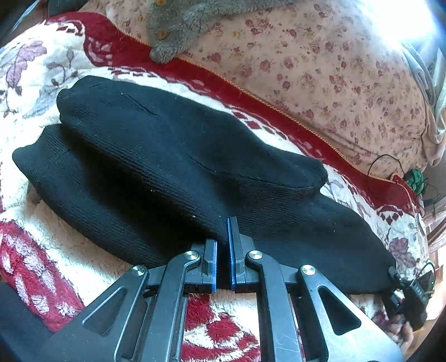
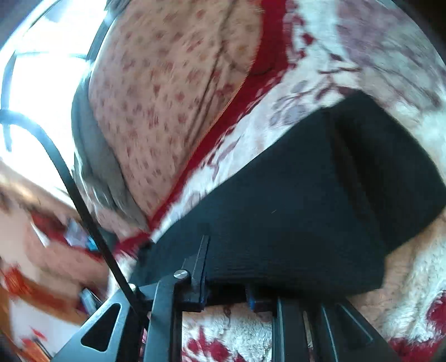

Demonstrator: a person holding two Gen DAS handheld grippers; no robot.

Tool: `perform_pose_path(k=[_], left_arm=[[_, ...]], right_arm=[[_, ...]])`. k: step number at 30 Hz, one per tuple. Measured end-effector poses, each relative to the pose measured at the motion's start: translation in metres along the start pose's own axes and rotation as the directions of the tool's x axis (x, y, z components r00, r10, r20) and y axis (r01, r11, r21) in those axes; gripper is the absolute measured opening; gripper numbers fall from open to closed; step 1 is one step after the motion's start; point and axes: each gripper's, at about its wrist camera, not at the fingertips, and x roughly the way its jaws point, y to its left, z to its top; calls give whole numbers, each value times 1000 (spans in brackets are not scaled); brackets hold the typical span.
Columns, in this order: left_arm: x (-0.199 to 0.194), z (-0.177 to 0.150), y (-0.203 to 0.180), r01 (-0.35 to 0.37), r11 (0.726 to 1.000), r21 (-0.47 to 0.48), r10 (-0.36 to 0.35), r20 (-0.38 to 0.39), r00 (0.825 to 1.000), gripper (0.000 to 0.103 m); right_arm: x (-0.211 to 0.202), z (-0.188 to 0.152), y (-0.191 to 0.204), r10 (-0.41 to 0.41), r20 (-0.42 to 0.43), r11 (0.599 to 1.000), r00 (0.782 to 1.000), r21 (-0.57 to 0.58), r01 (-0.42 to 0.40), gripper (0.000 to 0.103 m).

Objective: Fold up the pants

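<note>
Left gripper (image 1: 223, 245): clenched on a pinch of the black pants (image 1: 156, 156) at their near edge.
Right gripper (image 2: 225, 281): jaws parted around the pants' edge; whether the pads press is unclear (view blurred).
Pants: folded double on a red-and-cream fleece blanket (image 1: 41, 69).
Beyond: floral quilt (image 1: 320, 69), grey fuzzy garment (image 1: 178, 25).
</note>
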Motion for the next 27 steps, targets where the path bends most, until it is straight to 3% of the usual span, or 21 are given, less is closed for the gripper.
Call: perform_pose_path(k=[5, 9, 11, 16, 19, 22, 25, 27], left_arm=[[4, 1, 0, -10, 1000, -10, 10, -6, 1000, 5], [1, 5, -4, -9, 1000, -2, 9, 0, 1000, 5], [-3, 5, -11, -7, 1000, 17, 7, 12, 1000, 5], [-9, 4, -29, 30, 998, 54, -32, 26, 999, 5], [-7, 0, -34, 10, 996, 85, -14, 39, 999, 5], [9, -8, -24, 9, 999, 48, -8, -30, 1000, 6], [7, -14, -14, 41, 999, 23, -40, -28, 999, 10], [3, -13, -5, 72, 997, -11, -72, -33, 997, 12]], right_arm=[[-11, 11, -8, -45, 71, 998, 996, 37, 42, 17], [-15, 21, 0, -108, 86, 993, 990, -30, 111, 5], [-19, 24, 6, -128, 81, 988, 989, -80, 134, 5], [-40, 32, 11, -129, 120, 983, 984, -114, 143, 4], [-47, 34, 5, -128, 117, 983, 985, -116, 141, 4], [-43, 32, -5, -200, 137, 972, 970, -97, 215, 5], [-39, 30, -18, -259, 96, 963, 961, -46, 264, 5], [-46, 29, -18, -280, 95, 958, 955, -29, 284, 13]])
